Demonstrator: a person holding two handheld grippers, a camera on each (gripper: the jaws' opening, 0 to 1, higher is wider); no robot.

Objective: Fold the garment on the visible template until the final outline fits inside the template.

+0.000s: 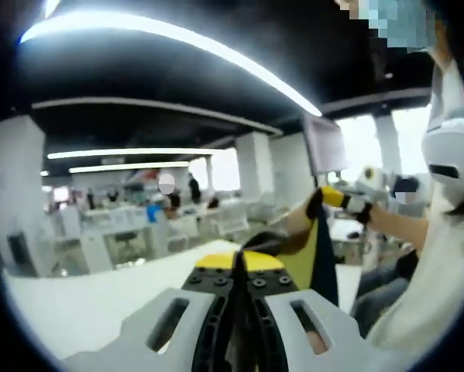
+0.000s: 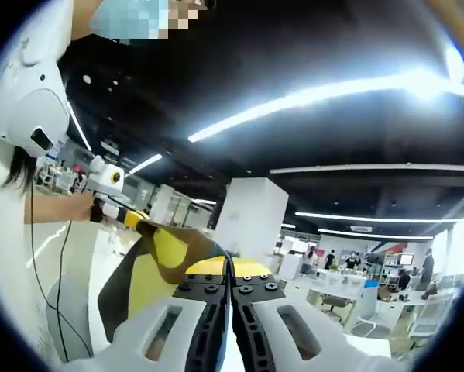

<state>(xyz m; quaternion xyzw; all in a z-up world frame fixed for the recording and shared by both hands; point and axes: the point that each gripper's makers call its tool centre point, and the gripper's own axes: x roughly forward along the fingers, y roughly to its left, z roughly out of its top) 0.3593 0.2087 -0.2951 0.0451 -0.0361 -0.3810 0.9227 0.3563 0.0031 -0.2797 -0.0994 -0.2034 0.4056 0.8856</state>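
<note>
A yellow and dark garment (image 1: pixel 313 260) hangs in the air, stretched between both grippers. My left gripper (image 1: pixel 239 267) rises from the bottom of the left gripper view, jaws shut on a yellow edge of the cloth. To the upper right, my right gripper (image 1: pixel 334 198) pinches the other end. In the right gripper view my right gripper (image 2: pixel 230 271) is shut on the yellow garment (image 2: pixel 160 263), which runs left to my left gripper (image 2: pixel 127 217), held in a hand. No template is in view.
A white table (image 1: pixel 84 302) lies below the left gripper. The person (image 1: pixel 441 256) holding the grippers stands close behind the cloth. Far off are office desks (image 2: pixel 348 291), white pillars (image 2: pixel 251 217) and some people.
</note>
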